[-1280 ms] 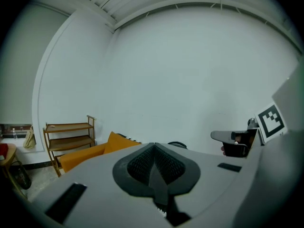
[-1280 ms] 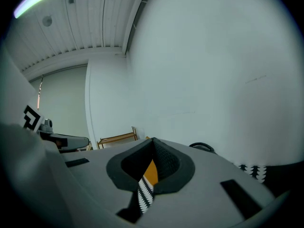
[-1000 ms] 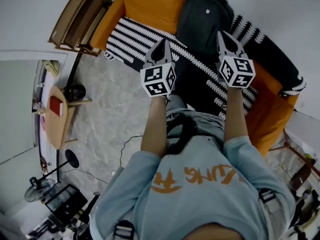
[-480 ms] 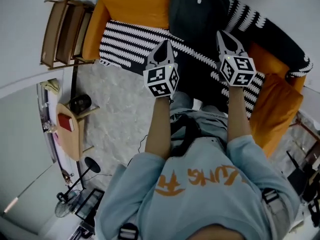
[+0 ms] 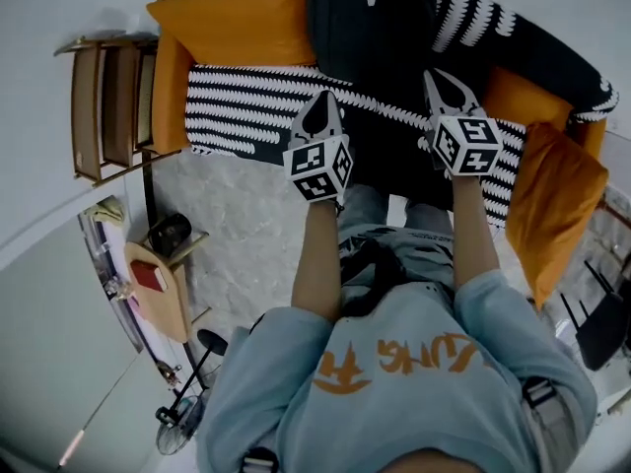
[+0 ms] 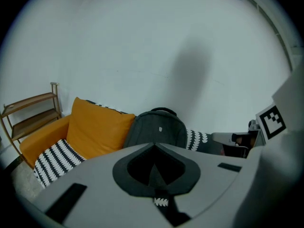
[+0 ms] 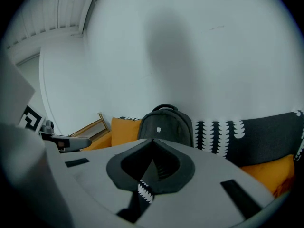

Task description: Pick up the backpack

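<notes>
A dark grey backpack stands upright against the back of a sofa, between an orange cushion and a black-and-white patterned throw. It also shows ahead in the left gripper view and in the right gripper view. My left gripper is shut and empty, held in the air in front of the sofa seat, short of the backpack. My right gripper is shut and empty too, level with the backpack's lower right side and apart from it.
An orange cushion leans left of the backpack and another lies at the sofa's right end. A wooden rack stands left of the sofa. A small round table with a red item is on the floor at left.
Both grippers have come down and forward toward the sofa. The view has tilted, so the backpack now sits higher in the head view. Both grippers stay shut.
</notes>
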A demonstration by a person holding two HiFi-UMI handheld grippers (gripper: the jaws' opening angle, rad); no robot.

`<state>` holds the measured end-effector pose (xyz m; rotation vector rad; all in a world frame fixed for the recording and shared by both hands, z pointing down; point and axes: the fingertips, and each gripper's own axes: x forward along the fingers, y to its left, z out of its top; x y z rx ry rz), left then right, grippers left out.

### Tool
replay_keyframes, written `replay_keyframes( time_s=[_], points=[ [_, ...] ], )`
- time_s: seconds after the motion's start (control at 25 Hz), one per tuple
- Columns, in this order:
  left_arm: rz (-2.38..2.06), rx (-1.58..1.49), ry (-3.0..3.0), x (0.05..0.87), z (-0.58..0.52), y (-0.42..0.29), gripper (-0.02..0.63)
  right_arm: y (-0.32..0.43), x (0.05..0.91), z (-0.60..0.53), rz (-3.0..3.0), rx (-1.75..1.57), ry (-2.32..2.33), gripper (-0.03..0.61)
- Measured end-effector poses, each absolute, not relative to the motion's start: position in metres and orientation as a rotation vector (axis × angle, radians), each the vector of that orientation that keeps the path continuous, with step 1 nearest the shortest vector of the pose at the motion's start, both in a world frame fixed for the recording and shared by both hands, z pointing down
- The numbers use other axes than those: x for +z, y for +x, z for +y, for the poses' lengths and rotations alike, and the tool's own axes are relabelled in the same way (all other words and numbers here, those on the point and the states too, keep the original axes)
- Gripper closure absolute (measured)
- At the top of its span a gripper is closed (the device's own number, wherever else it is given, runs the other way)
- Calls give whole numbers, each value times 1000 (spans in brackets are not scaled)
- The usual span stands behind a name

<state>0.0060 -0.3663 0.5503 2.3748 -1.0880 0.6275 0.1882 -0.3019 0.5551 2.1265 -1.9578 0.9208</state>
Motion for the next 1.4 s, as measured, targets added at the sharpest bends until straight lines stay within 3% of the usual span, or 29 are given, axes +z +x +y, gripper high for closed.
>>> replay_keyframes(
  time_s=[1.4],
  points=[
    [-776, 807, 2443, 679, -497, 30, 592, 211, 676, -328, -1551, 1092, 2319, 581]
  ],
)
